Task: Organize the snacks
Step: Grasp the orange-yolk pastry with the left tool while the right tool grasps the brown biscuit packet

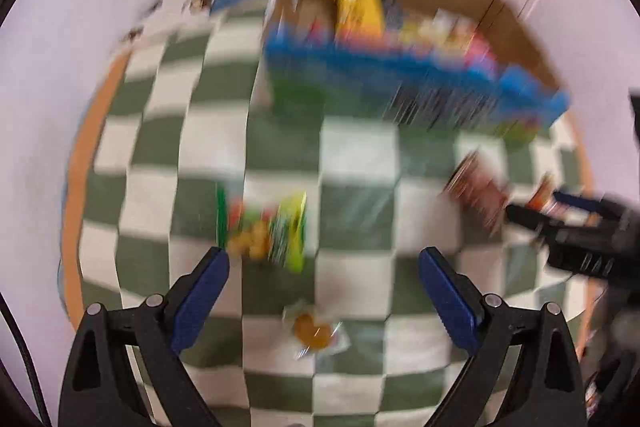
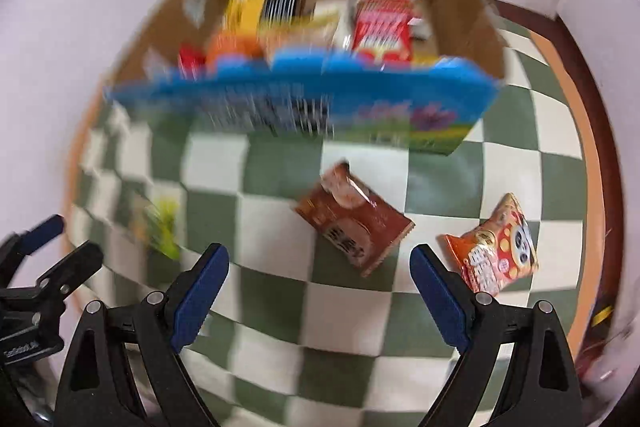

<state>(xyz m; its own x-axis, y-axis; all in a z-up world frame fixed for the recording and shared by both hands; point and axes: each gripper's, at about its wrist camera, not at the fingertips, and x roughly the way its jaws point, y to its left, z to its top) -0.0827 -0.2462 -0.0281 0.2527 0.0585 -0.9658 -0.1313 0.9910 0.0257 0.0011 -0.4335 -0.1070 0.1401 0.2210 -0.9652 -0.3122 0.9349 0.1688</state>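
Two claws hang over a counter (image 2: 352, 327) covered in a green-and-white checked cloth, both pointing steeply down with their blue-padded jaws spread wide and nothing between them. The left claw (image 1: 324, 259) sits above a small clear-wrapped snack (image 1: 316, 333) lying on the cloth, with a green-and-yellow packet (image 1: 276, 231) just beyond its left finger; this view is heavily blurred. The right claw (image 2: 320, 257) hovers near a brown snack packet (image 2: 354, 217) that lies flat on the cloth between and a little past its fingers. An orange panda-print packet (image 2: 496, 247) lies just beside the right finger, apart from the brown one. At the far side of the counter stands an open cardboard box (image 2: 472, 11) with a blue printed front; inside it are several snacks, among them a red-and-white packet (image 2: 384, 27) and a yellow one (image 2: 248, 7). The green-and-yellow packet also shows, smeared, at the left of the right-hand view.
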